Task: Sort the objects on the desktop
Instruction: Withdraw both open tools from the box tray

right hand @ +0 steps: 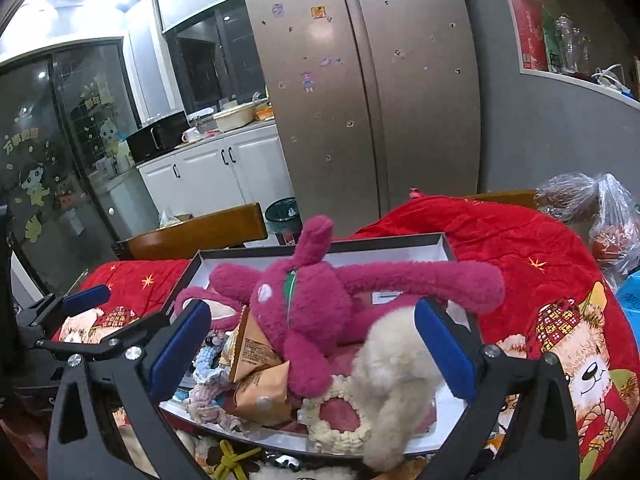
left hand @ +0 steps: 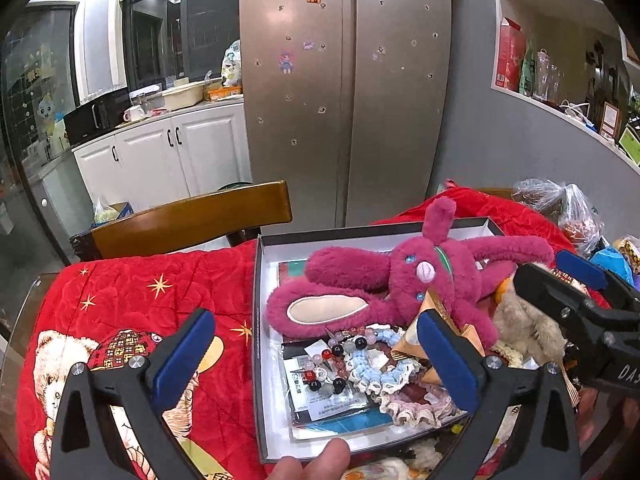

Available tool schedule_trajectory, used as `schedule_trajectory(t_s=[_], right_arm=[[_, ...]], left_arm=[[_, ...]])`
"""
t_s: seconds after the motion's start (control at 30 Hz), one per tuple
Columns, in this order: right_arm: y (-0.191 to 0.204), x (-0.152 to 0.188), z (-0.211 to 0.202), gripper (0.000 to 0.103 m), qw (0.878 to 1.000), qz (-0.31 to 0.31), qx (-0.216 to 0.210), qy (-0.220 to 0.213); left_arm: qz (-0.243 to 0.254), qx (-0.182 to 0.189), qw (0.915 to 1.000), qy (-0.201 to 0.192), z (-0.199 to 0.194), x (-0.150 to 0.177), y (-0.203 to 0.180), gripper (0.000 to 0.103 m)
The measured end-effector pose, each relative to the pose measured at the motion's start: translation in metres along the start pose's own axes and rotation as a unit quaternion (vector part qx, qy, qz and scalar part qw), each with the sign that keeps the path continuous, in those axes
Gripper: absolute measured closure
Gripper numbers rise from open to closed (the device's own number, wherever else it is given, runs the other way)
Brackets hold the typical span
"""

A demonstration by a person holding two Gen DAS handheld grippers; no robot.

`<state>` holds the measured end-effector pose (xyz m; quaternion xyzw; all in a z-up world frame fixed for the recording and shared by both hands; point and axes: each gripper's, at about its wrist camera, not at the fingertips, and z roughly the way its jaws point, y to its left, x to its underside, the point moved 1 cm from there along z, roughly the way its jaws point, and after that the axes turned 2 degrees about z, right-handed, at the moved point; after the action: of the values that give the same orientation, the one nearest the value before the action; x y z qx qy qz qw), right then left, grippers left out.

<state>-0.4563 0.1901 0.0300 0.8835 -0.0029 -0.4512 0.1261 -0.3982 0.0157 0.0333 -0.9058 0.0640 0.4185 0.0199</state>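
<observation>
With both the left gripper (left hand: 316, 344) and right gripper (right hand: 312, 344) spread wide and holding nothing, lower 1 squarely over the pink plush rabbit (right hand: 308, 304) in the box (right hand: 436, 246), pinching its body, not a limp arm

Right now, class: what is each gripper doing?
Left gripper: open, holding nothing.
Right gripper: open, nothing clamped; the cream fluffy toy lies between its fingers.

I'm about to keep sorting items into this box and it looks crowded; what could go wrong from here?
1. The magenta plush rabbit sprawls over the shallow black-rimmed white box, one arm past the rim; it could slide out.
2. The loose bead bracelets lie partly under the plush, so dragging it may scatter them.
3. The open right gripper has the fluffy cream pompom between its fingers, near the box's front edge; a clumsy grasp might knock it off.
</observation>
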Motion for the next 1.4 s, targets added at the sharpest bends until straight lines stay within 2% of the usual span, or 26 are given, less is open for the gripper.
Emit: schedule_trajectory(t_s=[0.2, 0.33, 0.43, 0.8, 0.97, 1.1, 1.4], right_arm=[[0.000, -0.003, -0.007, 0.000, 1.000, -0.007, 0.006, -0.013], [-0.001, -0.005, -0.013, 0.000, 0.999, 0.001, 0.027, -0.030], [-0.002, -0.008, -0.020, 0.000, 0.998, 0.009, 0.047, -0.048], [-0.002, -0.013, -0.036, 0.000, 0.997, 0.013, 0.058, -0.049], [0.003, -0.009, -0.049, 0.000, 0.998, 0.011, 0.042, -0.039], [0.009, -0.005, -0.066, 0.000, 0.998, 0.003, 0.040, -0.044], [0.024, 0.007, -0.125, 0.000, 0.997, -0.021, 0.034, -0.061]], left_arm=[[0.000, 0.003, 1.0000, -0.006, -0.005, -0.002, 0.000, 0.000], [-0.016, 0.005, 0.9998, -0.009, -0.012, -0.005, 0.004, 0.000], [-0.027, 0.014, 0.9995, 0.011, -0.012, -0.006, 0.005, 0.000], [-0.007, 0.011, 0.9999, 0.008, -0.023, 0.003, -0.011, 0.000], [-0.013, 0.002, 0.9999, -0.008, -0.049, 0.006, -0.008, 0.000], [-0.036, 0.014, 0.9987, -0.033, -0.080, 0.003, -0.001, 0.000], [-0.057, 0.006, 0.9964, -0.061, -0.146, 0.017, 0.008, 0.000]])
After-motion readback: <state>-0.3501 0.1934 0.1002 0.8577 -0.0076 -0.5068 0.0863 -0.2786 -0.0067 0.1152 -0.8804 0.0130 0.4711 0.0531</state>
